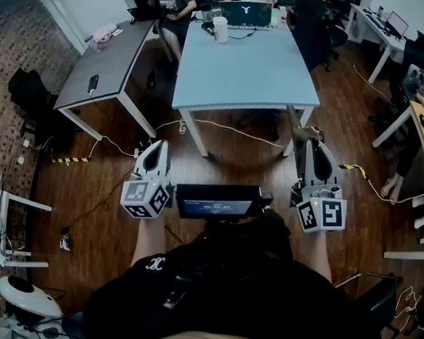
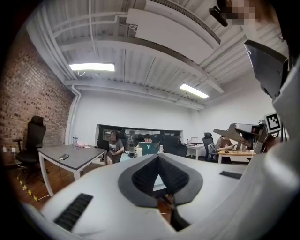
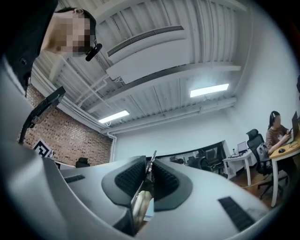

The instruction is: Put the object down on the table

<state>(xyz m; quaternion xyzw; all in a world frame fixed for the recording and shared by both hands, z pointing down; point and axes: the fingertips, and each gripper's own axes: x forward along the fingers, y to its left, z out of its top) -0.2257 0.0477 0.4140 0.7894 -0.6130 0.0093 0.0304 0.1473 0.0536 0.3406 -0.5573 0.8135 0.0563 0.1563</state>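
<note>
Clamping a thin flat piece [image 3: 141,203], the right claw [image 1: 307,143] should reach the pale-blue table [image 1: 241,72] before opening; left claw [image 1: 158,145] closed, empty.

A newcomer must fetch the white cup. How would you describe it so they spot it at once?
Find the light blue table in the middle of the room. At its far end stands a laptop with a glowing logo; the white cup is just left of it, a pale upright cylinder against the dark things around it.
</note>
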